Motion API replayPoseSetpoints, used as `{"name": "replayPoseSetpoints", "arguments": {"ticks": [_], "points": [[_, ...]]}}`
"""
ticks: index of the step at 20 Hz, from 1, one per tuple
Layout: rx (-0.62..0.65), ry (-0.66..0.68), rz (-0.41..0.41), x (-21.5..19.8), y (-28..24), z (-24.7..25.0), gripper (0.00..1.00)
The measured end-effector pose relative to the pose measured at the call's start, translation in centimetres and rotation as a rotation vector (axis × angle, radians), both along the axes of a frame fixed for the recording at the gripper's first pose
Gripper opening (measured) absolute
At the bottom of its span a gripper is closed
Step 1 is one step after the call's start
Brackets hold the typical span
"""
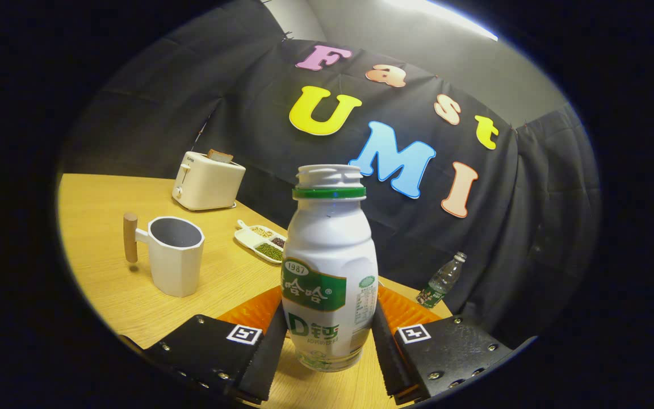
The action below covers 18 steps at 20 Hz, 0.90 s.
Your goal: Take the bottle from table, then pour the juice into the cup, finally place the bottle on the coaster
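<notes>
A white juice bottle [330, 267] with a green label and a green neck ring stands upright between my fingers, its mouth uncapped. My gripper [327, 338] is shut on its lower body, one finger pressing each side. An orange coaster [253, 309] lies on the wooden table [105, 289] just behind the bottle and shows on both sides of it. The white cup [176, 255], with a wooden handle on its left, stands to the left and beyond the fingers; I see no liquid in it. Whether the bottle's base touches the table I cannot tell.
A cream toaster [208, 182] with a slice of bread in it sits at the table's far side. A white divided dish [261, 241] of beans lies between the cup and the bottle. A clear plastic water bottle [442, 281] stands at the right near the black cloth wall.
</notes>
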State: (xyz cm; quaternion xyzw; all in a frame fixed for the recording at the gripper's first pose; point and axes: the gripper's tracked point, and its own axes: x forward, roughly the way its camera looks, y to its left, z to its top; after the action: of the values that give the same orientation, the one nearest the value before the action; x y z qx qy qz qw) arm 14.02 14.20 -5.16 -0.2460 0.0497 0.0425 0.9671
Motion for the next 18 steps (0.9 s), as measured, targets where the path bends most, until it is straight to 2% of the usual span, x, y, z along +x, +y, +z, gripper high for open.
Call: {"name": "replayPoseSetpoints", "arguments": {"ticks": [9,18], "points": [[-0.148,0.053,0.05,1.6,2.2,-1.2,0.72],[-0.409,0.04,0.096,2.9,5.3,-2.0,0.72]]}}
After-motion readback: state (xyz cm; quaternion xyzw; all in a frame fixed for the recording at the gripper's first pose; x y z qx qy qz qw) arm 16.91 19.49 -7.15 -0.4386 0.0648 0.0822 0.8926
